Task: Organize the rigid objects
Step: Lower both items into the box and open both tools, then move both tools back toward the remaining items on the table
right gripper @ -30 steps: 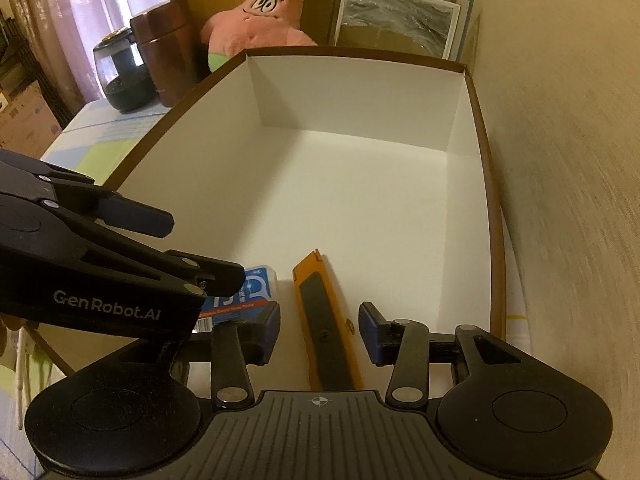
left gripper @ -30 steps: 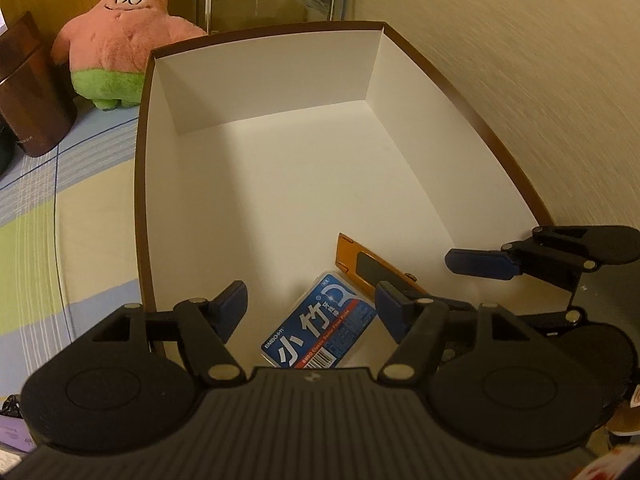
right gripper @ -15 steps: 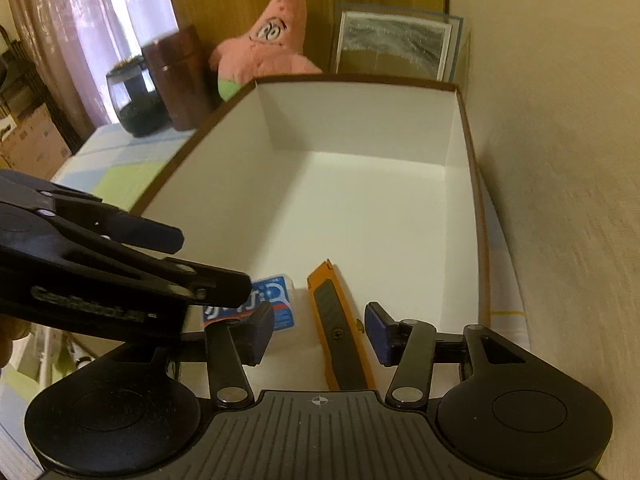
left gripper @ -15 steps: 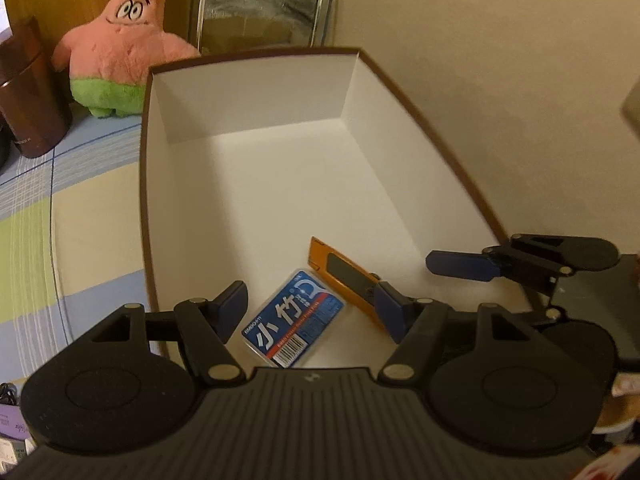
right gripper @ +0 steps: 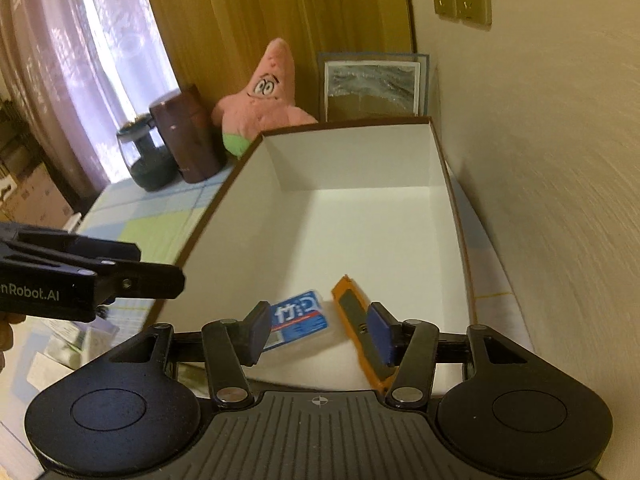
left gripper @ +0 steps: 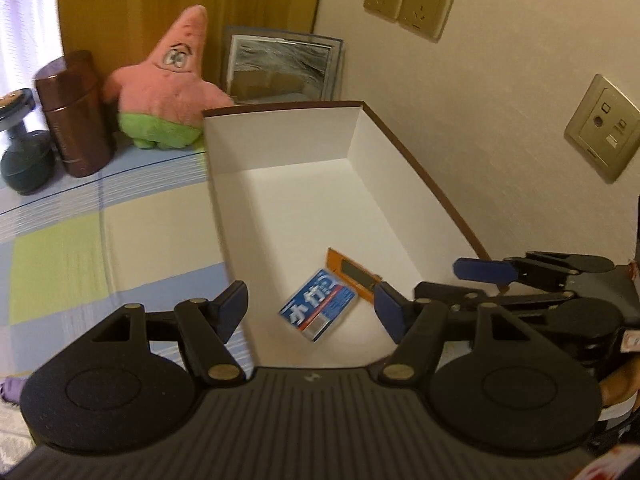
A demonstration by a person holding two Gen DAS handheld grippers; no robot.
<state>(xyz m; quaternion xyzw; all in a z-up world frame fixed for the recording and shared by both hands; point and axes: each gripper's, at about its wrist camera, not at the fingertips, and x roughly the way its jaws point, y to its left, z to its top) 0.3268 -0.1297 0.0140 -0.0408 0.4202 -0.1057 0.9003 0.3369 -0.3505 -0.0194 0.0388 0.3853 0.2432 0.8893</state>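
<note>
In the left wrist view, the left gripper hangs above the near end of the white box, jaws spread wide with nothing between them; below lie a blue-labelled plastic case and an orange utility knife, side by side on the box floor. In the right wrist view, the right gripper is above the same two items, its jaws opening and empty; the knife lies just right of the case.

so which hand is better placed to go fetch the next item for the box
Left, probably. The left gripper is empty with fingers wide, at the box's table-side edge. The right gripper, also empty, is opening beside the wall.
</note>
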